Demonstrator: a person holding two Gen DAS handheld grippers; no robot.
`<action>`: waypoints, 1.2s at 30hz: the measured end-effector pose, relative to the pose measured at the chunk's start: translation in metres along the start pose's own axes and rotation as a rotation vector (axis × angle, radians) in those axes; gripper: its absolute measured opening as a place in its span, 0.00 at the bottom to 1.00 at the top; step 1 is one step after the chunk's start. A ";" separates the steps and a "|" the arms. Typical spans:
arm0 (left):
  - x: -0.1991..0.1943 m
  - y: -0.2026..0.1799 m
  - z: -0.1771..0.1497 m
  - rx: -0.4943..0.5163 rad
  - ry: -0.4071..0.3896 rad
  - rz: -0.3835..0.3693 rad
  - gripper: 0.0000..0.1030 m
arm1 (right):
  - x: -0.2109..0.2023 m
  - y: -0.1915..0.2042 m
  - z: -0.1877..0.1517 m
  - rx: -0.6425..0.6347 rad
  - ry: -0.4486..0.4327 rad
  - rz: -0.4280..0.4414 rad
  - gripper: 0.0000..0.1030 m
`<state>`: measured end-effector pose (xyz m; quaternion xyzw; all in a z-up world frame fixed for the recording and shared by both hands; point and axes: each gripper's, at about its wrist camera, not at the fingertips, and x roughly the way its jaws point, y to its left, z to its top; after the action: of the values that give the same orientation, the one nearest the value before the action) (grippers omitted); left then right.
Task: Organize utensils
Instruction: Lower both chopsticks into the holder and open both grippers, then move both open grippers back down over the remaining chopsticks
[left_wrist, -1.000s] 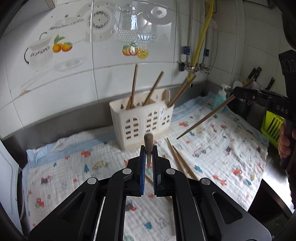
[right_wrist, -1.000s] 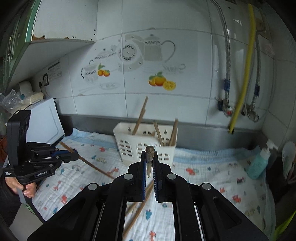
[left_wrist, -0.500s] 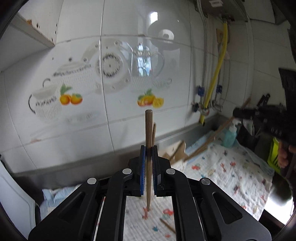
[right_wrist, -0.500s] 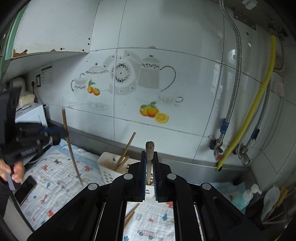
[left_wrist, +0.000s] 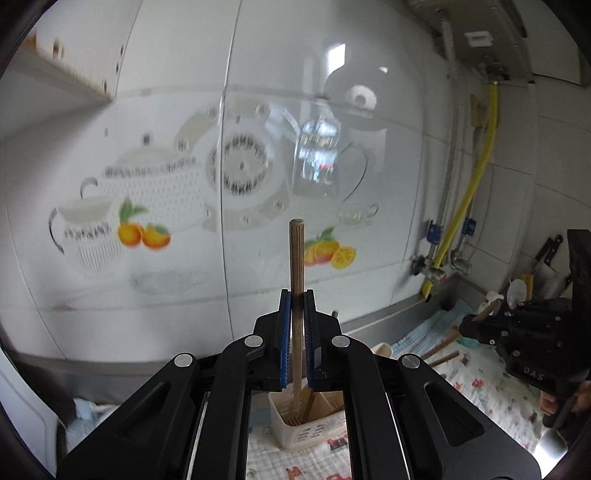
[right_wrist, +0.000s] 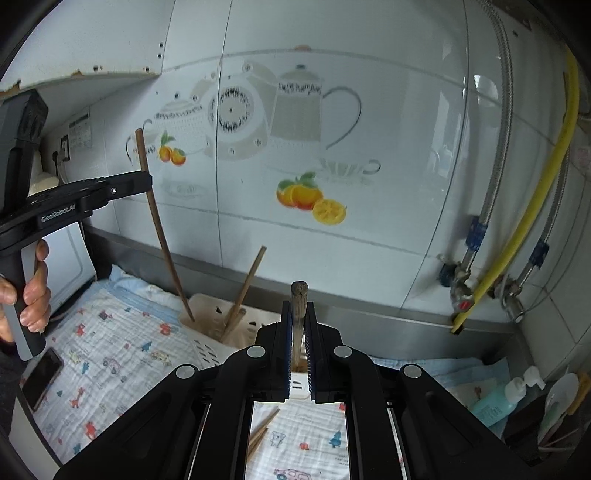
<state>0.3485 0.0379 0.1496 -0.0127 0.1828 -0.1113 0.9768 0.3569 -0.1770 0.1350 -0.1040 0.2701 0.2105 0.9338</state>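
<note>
Both jaws are clamped shut, each on a brown wooden chopstick: your left gripper (left_wrist: 295, 339) holds the left chopstick (left_wrist: 297, 266) upright with its tip in the cream slotted plastic utensil holder (right_wrist: 218, 332). Keep it vertical and lower before releasing; bring the right gripper (right_wrist: 298, 350) and its right chopstick (right_wrist: 299, 299) over a free compartment likewise.

Phone (right_wrist: 43, 382) on cloth (right_wrist: 110, 354), soap bottle (right_wrist: 508, 397) right

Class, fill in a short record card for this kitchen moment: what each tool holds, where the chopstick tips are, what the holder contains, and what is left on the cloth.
left tool: shut on a chopstick, nearly upright
its lower tip: inside the white utensil holder
right tool: shut on a second chopstick
its lower tip: hidden by the tool
holder contents: other chopsticks leaning
left on printed cloth: loose chopsticks
</note>
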 end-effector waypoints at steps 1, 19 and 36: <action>0.005 0.002 -0.004 -0.005 0.015 0.001 0.05 | 0.002 0.001 -0.002 0.000 0.007 0.002 0.06; 0.008 0.002 -0.033 0.001 0.080 0.018 0.38 | -0.011 -0.001 -0.016 0.039 -0.016 -0.010 0.28; -0.088 -0.008 -0.117 0.012 0.099 -0.021 0.69 | -0.072 0.031 -0.120 0.092 -0.014 -0.046 0.69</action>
<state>0.2251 0.0513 0.0721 -0.0032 0.2300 -0.1229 0.9654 0.2327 -0.2106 0.0718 -0.0654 0.2705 0.1772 0.9440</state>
